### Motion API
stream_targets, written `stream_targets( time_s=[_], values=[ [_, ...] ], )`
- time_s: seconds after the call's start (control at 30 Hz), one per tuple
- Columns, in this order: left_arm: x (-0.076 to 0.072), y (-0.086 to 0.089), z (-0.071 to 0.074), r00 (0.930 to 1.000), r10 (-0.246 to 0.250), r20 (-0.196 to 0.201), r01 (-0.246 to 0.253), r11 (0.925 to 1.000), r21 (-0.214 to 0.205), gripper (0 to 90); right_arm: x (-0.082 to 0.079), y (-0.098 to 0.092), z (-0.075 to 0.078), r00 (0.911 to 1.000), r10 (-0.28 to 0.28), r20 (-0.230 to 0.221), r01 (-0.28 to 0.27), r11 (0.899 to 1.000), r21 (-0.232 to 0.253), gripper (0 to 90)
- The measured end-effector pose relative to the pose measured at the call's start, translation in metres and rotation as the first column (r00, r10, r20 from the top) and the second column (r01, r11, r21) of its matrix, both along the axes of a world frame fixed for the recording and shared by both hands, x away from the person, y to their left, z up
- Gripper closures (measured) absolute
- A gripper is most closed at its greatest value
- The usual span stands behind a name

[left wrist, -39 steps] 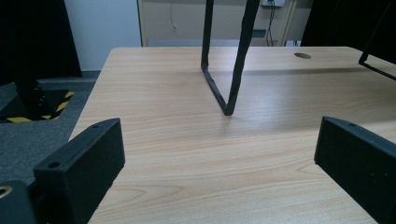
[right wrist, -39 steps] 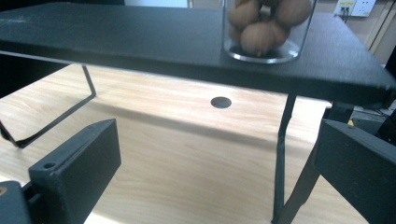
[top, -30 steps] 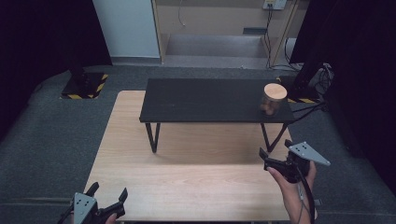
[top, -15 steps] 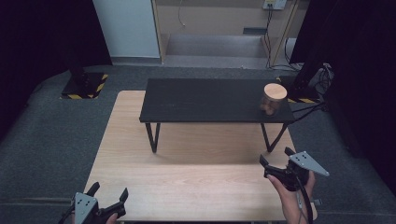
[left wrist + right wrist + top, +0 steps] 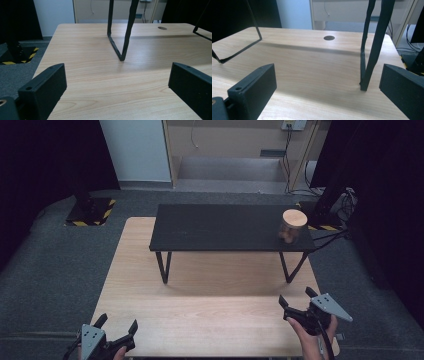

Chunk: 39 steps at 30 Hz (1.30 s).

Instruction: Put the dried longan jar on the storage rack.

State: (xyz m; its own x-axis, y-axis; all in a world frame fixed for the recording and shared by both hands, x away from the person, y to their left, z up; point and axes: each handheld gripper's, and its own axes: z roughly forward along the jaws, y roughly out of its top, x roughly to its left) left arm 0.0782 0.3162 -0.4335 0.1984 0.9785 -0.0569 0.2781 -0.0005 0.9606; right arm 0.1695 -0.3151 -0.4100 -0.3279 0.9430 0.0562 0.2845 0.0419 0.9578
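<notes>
High view puts my left gripper (image 5: 117, 331) at the near left corner of the table (image 5: 215, 320) and my right gripper (image 5: 297, 301) at the near right, both low over the wood, both with jaws spread wide and nothing between them. The thing nearest my right gripper is the jar (image 5: 292, 226), which stands upright at the right end of the black bench (image 5: 220, 227), close to its near edge and well apart from either gripper. It looks like clear glass or plastic with a flat wooden lid and some brownish lumps inside; I would guess it is light, rigid and smooth, so likely to slip and to break if dropped. I would take it across the body below the lid, jaws level, and not by the lid, which may simply lift off. From the right gripper view, the bench's thin leg (image 5: 372, 50) stands close ahead on pale wood, with a round cable hole (image 5: 329, 37) further back. The table is smooth, flat laminate. Around it lie grey carpet, dark curtains, hazard-striped stand bases and cables at the right.
</notes>
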Motion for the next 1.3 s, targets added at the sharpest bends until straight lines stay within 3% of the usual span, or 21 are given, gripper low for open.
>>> stream_targets(
  time_s=[0.53, 1.3],
  values=[
    [-0.003, -0.001, 0.002, 1.0000, 0.000, 0.007, 0.000, 1.0000, -0.001, 0.5, -0.006, -0.003, -0.007, 0.9999, -0.002, 0.015, 0.002, 1.000, 0.009, 1.5],
    [-0.008, -0.002, 0.004, 0.9999, -0.002, 0.017, 0.002, 1.0000, -0.003, 0.5, -0.012, -0.007, -0.005, 0.9996, -0.006, 0.026, 0.005, 1.000, 0.025, 1.4]
  ],
)
